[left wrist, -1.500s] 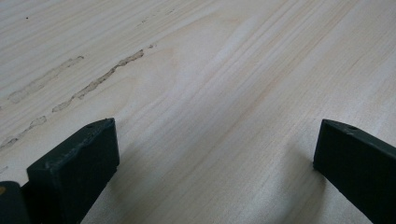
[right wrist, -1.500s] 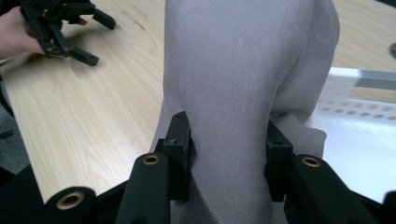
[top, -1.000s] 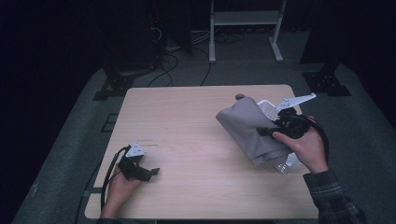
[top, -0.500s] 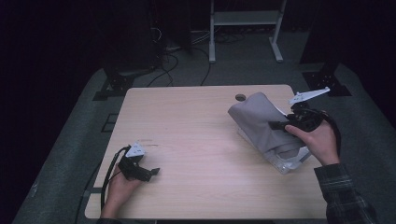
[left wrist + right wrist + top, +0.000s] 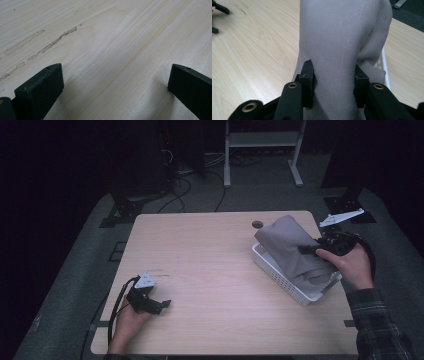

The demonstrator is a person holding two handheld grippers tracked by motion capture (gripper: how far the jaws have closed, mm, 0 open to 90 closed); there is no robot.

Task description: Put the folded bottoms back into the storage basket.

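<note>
A folded grey cloth (image 5: 289, 246) hangs over a white slatted basket (image 5: 280, 278) at the right side of the wooden table (image 5: 210, 255), its lower part lying inside the basket. My right gripper (image 5: 306, 250) is shut on the cloth from the right. In the right gripper view the cloth (image 5: 342, 32) fills the gap of the right gripper (image 5: 333, 72), both pads pressing it, and the basket's rim (image 5: 384, 67) shows beside it. My left gripper (image 5: 162, 305) rests at the table's near left; in the left gripper view the left gripper (image 5: 115, 85) is open over bare wood.
A round cable hole (image 5: 257, 224) sits in the table just behind the basket. The table's right edge runs close to the basket. Cables and a white metal stand (image 5: 262, 142) are on the dark floor beyond the table.
My right gripper has carried the grey cloth to the right, and the cloth now sits over the basket, whose left wall has come into view. The left gripper has stayed put.
</note>
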